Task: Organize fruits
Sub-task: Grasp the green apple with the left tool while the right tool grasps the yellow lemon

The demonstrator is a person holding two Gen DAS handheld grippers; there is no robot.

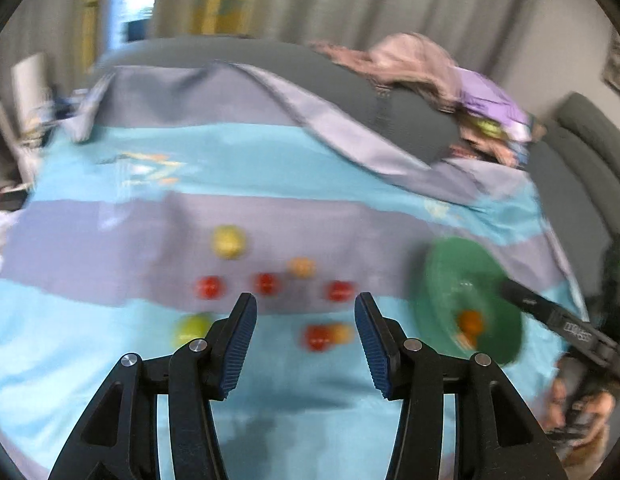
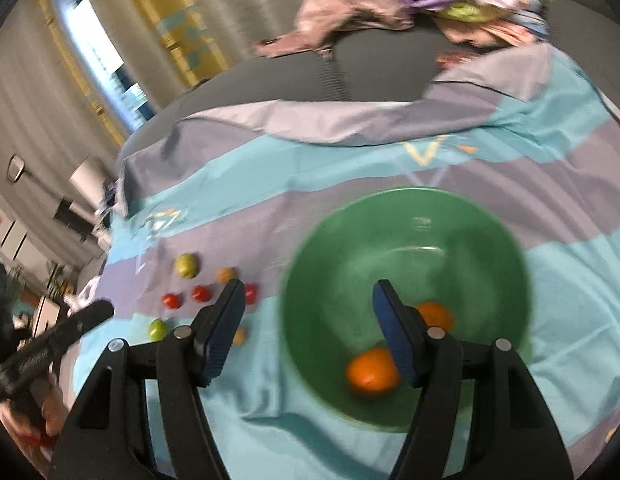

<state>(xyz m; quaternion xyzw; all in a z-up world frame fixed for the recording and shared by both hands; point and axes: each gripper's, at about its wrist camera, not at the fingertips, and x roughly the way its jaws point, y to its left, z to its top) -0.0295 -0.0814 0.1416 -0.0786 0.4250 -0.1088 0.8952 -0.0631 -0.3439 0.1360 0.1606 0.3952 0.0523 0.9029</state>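
A bedspread (image 2: 569,280) striped in turquoise and grey-lilac was seen. The bowl (image 2: 329,240) was green, with two orange fruits (image 2: 371,372) inside. Small red fruits (image 1: 209,287), yellow-green ones (image 1: 228,241) and a pale orange one (image 1: 301,267) were scattered. Blue ribbed pads (image 1: 240,344) were mounted on black fingers.

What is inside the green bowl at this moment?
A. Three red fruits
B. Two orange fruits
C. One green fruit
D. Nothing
B: the right wrist view shows two orange fruits, one near the bowl's front and one partly behind a finger, lying in the green bowl; the red and green fruits lie on the striped cloth.
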